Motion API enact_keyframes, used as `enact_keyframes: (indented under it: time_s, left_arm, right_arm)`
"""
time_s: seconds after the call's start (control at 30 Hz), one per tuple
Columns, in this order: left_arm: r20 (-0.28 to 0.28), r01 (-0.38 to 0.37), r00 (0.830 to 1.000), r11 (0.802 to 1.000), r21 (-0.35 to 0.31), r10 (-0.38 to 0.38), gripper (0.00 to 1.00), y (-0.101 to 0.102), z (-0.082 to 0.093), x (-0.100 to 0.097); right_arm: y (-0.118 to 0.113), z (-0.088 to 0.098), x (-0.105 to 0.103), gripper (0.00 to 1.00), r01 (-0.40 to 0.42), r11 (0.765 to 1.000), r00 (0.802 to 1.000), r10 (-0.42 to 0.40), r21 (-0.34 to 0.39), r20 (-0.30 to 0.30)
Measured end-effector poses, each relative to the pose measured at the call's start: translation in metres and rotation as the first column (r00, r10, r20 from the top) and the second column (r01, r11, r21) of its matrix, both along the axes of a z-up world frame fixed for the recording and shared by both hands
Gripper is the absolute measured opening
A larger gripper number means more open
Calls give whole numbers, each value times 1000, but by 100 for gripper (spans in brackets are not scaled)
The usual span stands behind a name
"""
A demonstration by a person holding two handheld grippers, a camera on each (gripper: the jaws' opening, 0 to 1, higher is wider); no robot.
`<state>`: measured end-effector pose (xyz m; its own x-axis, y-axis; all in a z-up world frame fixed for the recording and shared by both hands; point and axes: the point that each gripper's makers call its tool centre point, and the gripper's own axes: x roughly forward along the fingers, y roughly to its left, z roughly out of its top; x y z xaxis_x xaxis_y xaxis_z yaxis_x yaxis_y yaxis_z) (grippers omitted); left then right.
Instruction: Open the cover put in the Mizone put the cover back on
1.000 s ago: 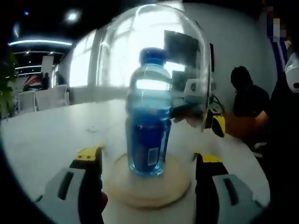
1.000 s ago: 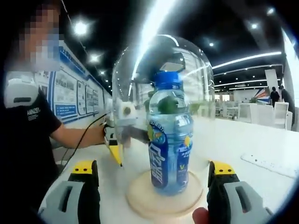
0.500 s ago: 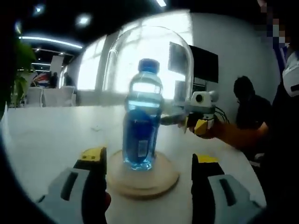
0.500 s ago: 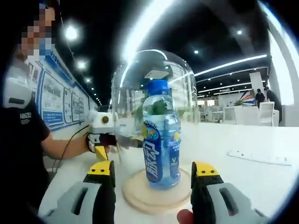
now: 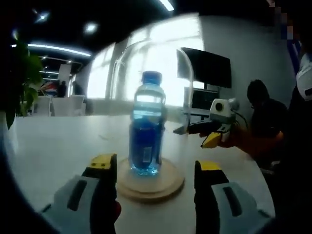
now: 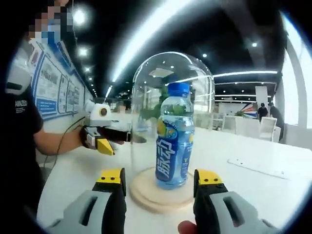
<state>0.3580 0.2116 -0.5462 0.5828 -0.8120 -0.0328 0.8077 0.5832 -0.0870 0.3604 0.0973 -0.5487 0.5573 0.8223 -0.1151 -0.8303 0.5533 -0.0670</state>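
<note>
Your left gripper and right gripper both stand wide apart, holding nothing, low in each frame. The clear glass dome cover sits on the round wooden base on the white desk, centre frame, over the blue Mizone bottle. Judged: check the rim seats evenly all round; draw clear without brushing the glass.

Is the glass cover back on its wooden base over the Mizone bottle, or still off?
On. The glass cover stands upright on the wooden base and encloses the upright Mizone bottle.
</note>
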Motion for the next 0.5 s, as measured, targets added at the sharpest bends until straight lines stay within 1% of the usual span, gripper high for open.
enact_keyframes:
  time_s: [0.1,0.2,0.33,0.43,0.5]
  left_arm:
    - [13,-26,1000,1000,14,26,50,3,1,-5]
    - [29,-39,999,999,15,39,50,5,5,-12]
    - [66,-56,996,998,20,55,47,8,10,-20]
    - [75,-69,995,998,13,67,43,11,11,-21]
    - [72,-79,994,997,3,79,41,14,10,-19]
  right_arm:
    - [-6,-2,-5,43,30,1000,1000,-30,-4,3]
    - [-14,-1,-7,42,53,998,999,-53,24,-1]
    - [-19,-1,-13,40,75,995,997,-75,61,-5]
    - [-19,0,-18,40,86,993,996,-86,85,-5]
    - [-19,1,-21,39,91,991,996,-91,98,-2]
